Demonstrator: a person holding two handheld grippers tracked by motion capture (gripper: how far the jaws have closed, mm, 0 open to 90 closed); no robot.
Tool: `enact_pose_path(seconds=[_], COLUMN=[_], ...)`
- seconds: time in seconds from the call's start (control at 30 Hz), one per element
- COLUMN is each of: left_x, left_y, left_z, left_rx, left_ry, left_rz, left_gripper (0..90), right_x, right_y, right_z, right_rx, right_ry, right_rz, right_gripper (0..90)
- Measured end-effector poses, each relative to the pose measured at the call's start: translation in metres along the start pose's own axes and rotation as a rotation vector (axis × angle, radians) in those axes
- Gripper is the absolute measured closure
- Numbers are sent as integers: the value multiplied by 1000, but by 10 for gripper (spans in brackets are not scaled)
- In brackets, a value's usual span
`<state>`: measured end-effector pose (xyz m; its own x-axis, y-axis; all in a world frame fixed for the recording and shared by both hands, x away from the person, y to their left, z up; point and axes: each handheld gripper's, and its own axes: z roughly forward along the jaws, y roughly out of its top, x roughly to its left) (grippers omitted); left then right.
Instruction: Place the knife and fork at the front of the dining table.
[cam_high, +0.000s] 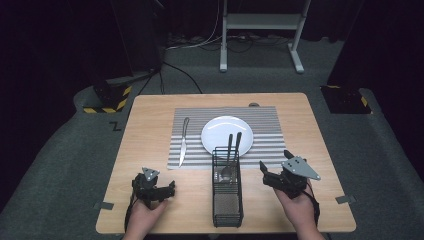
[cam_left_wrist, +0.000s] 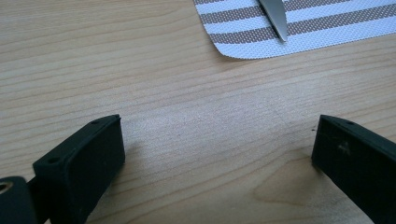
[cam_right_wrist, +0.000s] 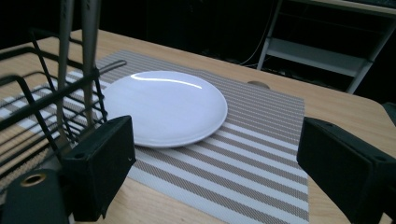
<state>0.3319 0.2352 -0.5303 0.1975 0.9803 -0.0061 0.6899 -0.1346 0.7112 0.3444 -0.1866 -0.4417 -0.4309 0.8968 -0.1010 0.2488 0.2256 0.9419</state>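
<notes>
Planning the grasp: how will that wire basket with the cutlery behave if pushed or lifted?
The basket is tall and narrow, so a push near its top would probably tip it. Its open wire frame looks light and stiff. The spoon and the other handle lean loose at the far end, so they would likely rattle or shift, pulling weight toward the plate.

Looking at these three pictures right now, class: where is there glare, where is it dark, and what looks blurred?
High view: the pale wooden table is lit, the surrounding floor dim. Right gripper view: a curved glare streak crosses the round white plate; the black wire basket nearby is blurred. Left gripper view: even light, the steel knife tip soft.
</notes>
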Motion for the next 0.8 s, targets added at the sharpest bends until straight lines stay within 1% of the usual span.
enact_pose_path(seconds=[0.07,0.17,0.27,0.4,0.43,0.5,0.53,0.57,0.63,0.67,0.7,0.73,0.8], left_x=[0,0,0,0,0,0,0,0,0,0,0,0,0], left_y=[0,0,0,0,0,0,0,0,0,0,0,0,0], left_z=[0,0,0,0,0,0,0,0,0,0,0,0,0], left_rx=[1,1,1,2,2,1,1,2,1,1,1,1,1], left_ry=[-1,-2,-2,-2,-2,-2,-2,-2,-2,-2,-2,-2,-2], left_rz=[2,3,3,3,3,3,3,3,3,3,3,3,3], left_gripper=[16,16,16,16,16,16,16,16,16,16,16,16,16], right_x=[5,12,19,28,30,35,38,40,45,48,51,53,58], right_y=[6,15,23,33,35,39,41,43,45,46,47,48,49], right_z=[1,3,6,9,11,14,16,18,23,25,28,31,37], right_rx=[-11,-21,-33,-51,-58,-67,-69,-70,-79,-85,-85,-83,-82], right_ry=[4,15,19,49,58,55,57,60,78,85,89,90,92], right_rz=[5,-10,-11,-11,-16,-21,-19,-19,-28,-28,-31,-33,-22], right_gripper=[112,111,111,110,112,137,157,200,390,464,510,526,593])
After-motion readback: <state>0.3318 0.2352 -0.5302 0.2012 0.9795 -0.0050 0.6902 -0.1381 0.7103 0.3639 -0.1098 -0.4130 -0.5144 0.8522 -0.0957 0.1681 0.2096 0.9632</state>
